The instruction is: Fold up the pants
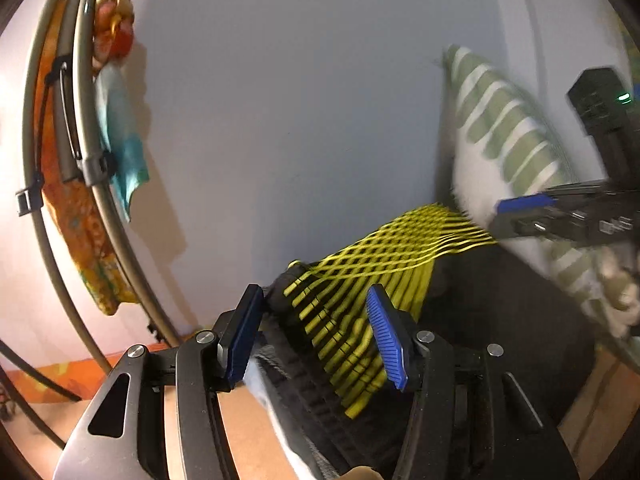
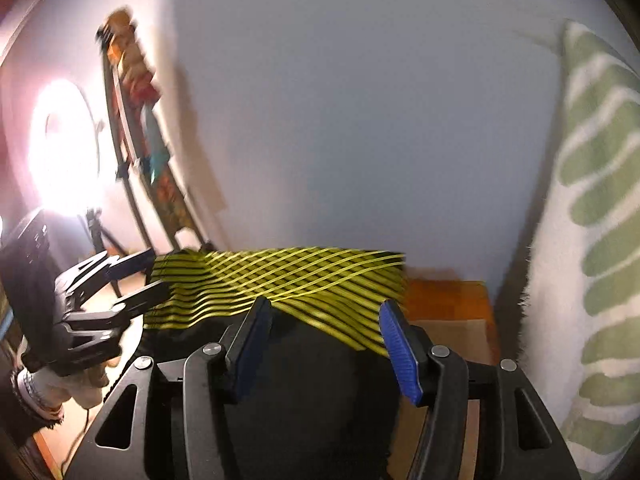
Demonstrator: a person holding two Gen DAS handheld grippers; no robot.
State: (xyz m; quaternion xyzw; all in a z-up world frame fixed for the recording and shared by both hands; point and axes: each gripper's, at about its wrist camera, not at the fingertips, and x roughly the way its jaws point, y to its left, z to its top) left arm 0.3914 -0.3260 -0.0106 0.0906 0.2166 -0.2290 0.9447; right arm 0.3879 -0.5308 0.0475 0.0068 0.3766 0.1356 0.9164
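A: What sits nearest in the left wrist view?

B: The left gripper; its two blue-padded jaws stand spread apart; the pants, black cloth with yellow stripes and a yellow lattice pattern, lie bunched between them; neither pad clearly presses the fabric, though the cloth runs close along the left pad.

A: And the right wrist view?

B: The right gripper, jaws likewise spread; the pants are draped just beyond the fingertips in a blurred band, with dark cloth lying in the gap between the jaws; no pad pinches it.

A: Can each gripper see the other?

B: Yes; the right gripper shows at the right edge of the left view, blurred, beside the far end of the pants; the left gripper shows at the left of the right view, jaws apart at the pants' left edge, with part of a hand below it.

A: What lies further off?

B: A green-and-white striped pillow on the right; a bright lamp far left; a curved metal frame hung with orange and teal cloth; behind everything, a plain pale wall.
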